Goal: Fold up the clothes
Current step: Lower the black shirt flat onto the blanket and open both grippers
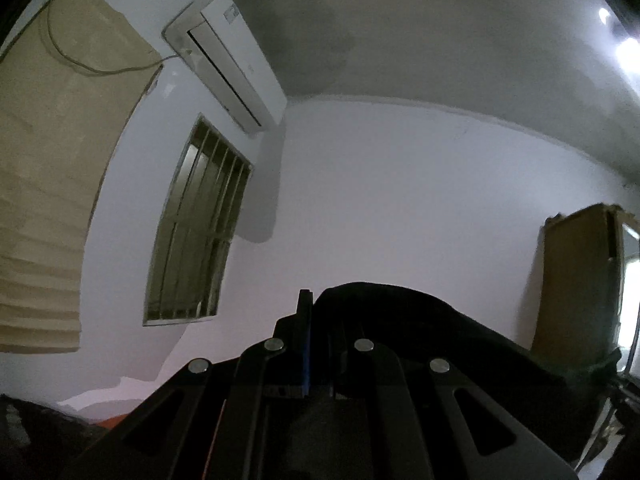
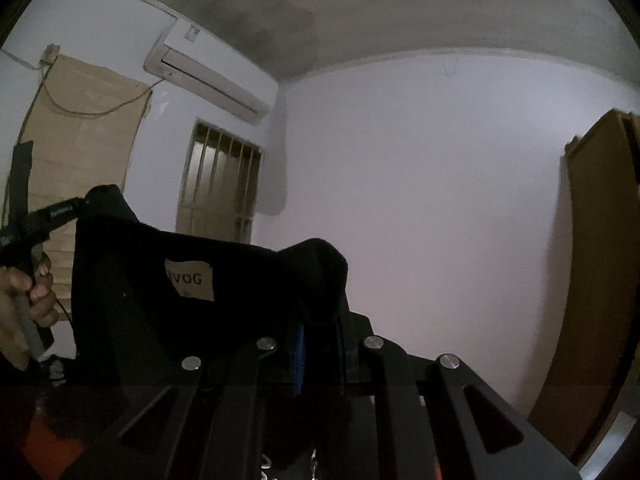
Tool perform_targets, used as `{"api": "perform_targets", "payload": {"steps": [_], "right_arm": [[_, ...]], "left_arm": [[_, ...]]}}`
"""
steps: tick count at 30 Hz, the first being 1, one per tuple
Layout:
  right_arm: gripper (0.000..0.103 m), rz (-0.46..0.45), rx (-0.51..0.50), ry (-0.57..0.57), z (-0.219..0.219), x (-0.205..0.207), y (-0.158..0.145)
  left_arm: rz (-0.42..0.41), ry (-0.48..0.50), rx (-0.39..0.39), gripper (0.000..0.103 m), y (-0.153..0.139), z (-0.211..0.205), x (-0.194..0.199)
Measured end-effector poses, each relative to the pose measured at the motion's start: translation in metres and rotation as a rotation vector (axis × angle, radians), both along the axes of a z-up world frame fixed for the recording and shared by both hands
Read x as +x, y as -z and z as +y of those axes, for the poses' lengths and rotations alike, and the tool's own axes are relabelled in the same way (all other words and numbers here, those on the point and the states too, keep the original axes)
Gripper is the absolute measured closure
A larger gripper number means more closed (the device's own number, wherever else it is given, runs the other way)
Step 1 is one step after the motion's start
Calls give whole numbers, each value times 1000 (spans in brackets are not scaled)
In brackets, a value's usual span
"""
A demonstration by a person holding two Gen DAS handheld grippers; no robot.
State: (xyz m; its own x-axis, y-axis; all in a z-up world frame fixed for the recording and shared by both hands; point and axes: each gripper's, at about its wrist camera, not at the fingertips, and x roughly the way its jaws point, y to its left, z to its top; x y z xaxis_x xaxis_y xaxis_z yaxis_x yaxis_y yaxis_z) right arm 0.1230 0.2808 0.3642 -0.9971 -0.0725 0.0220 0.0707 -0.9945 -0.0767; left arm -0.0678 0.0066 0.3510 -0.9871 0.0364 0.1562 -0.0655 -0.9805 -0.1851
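Note:
A black garment (image 2: pixel 168 292) with a pale neck label (image 2: pixel 191 278) hangs stretched in the air between my two grippers. My right gripper (image 2: pixel 320 320) is shut on one upper edge of it, the cloth bunched over the fingertips. My left gripper (image 2: pixel 82 202) shows at the left of the right wrist view, held in a hand, shut on the other upper corner. In the left wrist view, my left gripper (image 1: pixel 316 320) is shut on the black garment (image 1: pixel 400 320), which drapes off to the right. Both cameras point up at the wall and ceiling.
An air conditioner (image 1: pixel 228 60) hangs high on the white wall above a barred window (image 1: pixel 196 232). A beige blind (image 1: pixel 48 180) is at the left. A brown wooden cabinet (image 2: pixel 600 260) stands at the right. Bright ceiling lights (image 1: pixel 628 48) sit at the upper right.

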Motion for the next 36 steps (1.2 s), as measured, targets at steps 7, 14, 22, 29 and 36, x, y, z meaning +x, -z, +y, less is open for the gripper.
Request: {"api": "perform_targets", "payload": {"steps": [7, 14, 22, 29, 36], "right_arm": [[92, -240, -95, -12, 35, -91, 57], [92, -591, -140, 58, 82, -270, 161], [78, -1006, -436, 72, 124, -474, 329], [39, -933, -432, 102, 155, -432, 386], [39, -1102, -424, 8, 154, -261, 508]], "left_arm": [[-341, 61, 33, 96, 61, -3, -106], [-746, 6, 12, 96, 187, 7, -290], [-1175, -103, -6, 58, 344, 18, -492], [-1160, 7, 139, 27, 393, -40, -481], [-1251, 228, -114, 27, 497, -35, -336]]}}
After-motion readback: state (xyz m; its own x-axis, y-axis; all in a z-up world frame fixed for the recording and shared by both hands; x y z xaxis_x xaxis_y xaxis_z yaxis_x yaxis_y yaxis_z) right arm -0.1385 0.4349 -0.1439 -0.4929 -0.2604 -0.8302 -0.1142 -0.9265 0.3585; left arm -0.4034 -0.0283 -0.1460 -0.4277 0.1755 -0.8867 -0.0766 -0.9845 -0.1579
